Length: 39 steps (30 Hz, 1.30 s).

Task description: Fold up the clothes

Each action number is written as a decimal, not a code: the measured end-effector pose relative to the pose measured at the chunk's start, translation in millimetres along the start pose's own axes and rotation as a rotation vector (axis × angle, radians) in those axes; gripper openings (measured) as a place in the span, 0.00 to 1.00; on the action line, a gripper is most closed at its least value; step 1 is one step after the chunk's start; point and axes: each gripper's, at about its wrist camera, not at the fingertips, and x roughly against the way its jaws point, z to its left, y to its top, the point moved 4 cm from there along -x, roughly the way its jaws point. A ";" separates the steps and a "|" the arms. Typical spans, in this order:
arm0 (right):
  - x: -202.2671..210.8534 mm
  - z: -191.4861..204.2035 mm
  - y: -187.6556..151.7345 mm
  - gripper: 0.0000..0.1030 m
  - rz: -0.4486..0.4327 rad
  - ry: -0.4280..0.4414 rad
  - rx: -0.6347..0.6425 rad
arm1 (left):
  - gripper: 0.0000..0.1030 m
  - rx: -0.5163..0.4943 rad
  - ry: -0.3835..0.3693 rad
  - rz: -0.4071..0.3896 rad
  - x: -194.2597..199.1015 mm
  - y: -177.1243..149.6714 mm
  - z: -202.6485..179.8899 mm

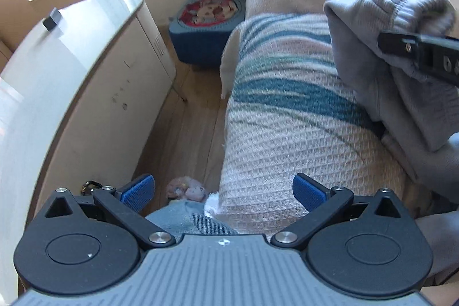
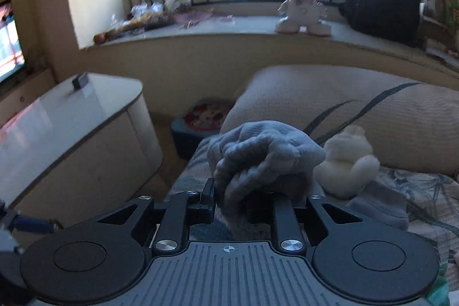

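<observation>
A grey knit garment [image 2: 264, 151] with a ribbed cuff is bunched up between the jaws of my right gripper [image 2: 258, 192], which is shut on it above the bed. In the left wrist view the same garment [image 1: 373, 27] hangs in folds at the right, pinched by the right gripper [image 1: 401, 45], and its lower part rests on the blanket. My left gripper [image 1: 223, 188] is open with nothing between its blue pads [image 1: 140, 188]. It hovers over the near left edge of the bed's striped waffle blanket [image 1: 287, 119].
A white cabinet [image 1: 71, 76] stands left of the bed across a narrow strip of wooden floor, with a blue box [image 1: 206, 30] at its far end. A pillow [image 2: 358, 105], a pale plush toy [image 2: 347, 162] and another grey piece [image 2: 378, 205] lie on the bed. A denim-clad leg [image 1: 186, 217] shows below.
</observation>
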 end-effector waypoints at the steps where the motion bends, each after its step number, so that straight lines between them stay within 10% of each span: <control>1: 1.2 0.0 -1.6 0.31 0.007 -0.001 0.007 | 1.00 -0.009 0.006 0.002 -1.7 0.2 -2.4; 8: 52.8 -17.3 6.1 0.53 -0.041 -0.021 0.041 | 1.00 -0.032 0.028 0.009 -10.0 7.9 -7.9; 14: 76.1 -75.5 26.8 0.53 -0.148 -0.258 0.024 | 1.00 -0.042 -0.004 -0.007 -9.4 19.1 -14.4; 21: -48.1 -145.9 29.5 0.53 0.014 -0.254 -0.143 | 1.00 -0.074 -0.002 -0.001 -15.2 25.1 -29.8; 33: -98.8 -160.7 12.2 0.24 0.106 -0.210 -0.270 | 1.00 -0.071 0.009 0.068 -36.8 28.8 -33.0; 39: -65.1 -174.3 35.0 0.21 -0.012 -0.437 -0.174 | 1.00 -0.096 -0.006 0.067 -39.4 33.4 -42.9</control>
